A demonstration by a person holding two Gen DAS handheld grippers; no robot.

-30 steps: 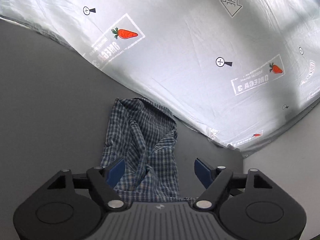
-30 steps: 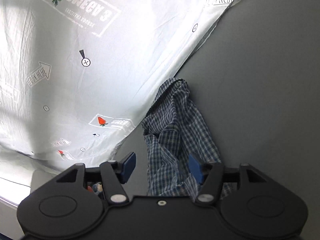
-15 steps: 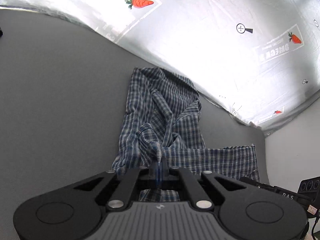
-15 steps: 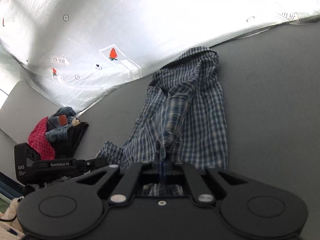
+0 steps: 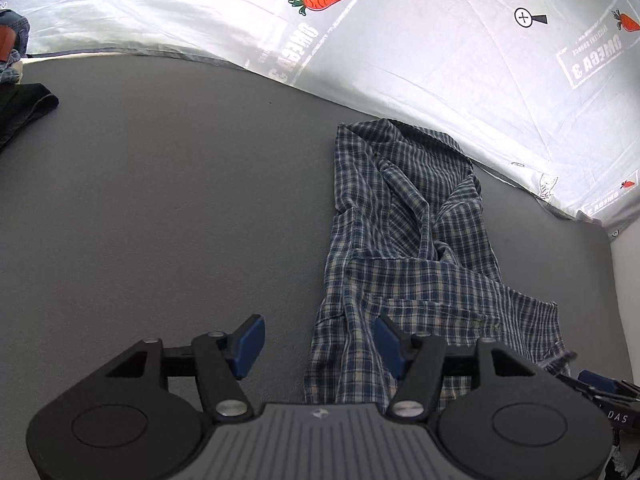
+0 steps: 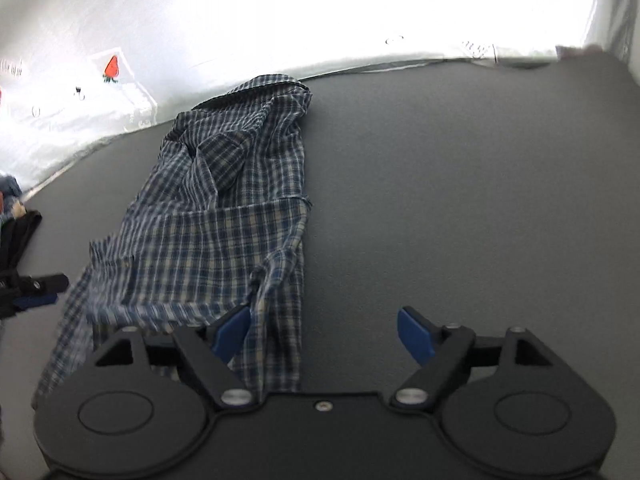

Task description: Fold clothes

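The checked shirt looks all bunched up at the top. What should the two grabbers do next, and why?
Probably reach forward to the crumpled far end of the blue-and-white checked cotton shirt and pinch it there. Both the left gripper and right gripper are open and empty, and the near part lies folded across on the grey table.

The shirt's point(image 6: 224, 240) near hem is hidden behind the right gripper point(image 6: 324, 336); the clothes pile point(image 5: 12, 52) is cut off by the edge.
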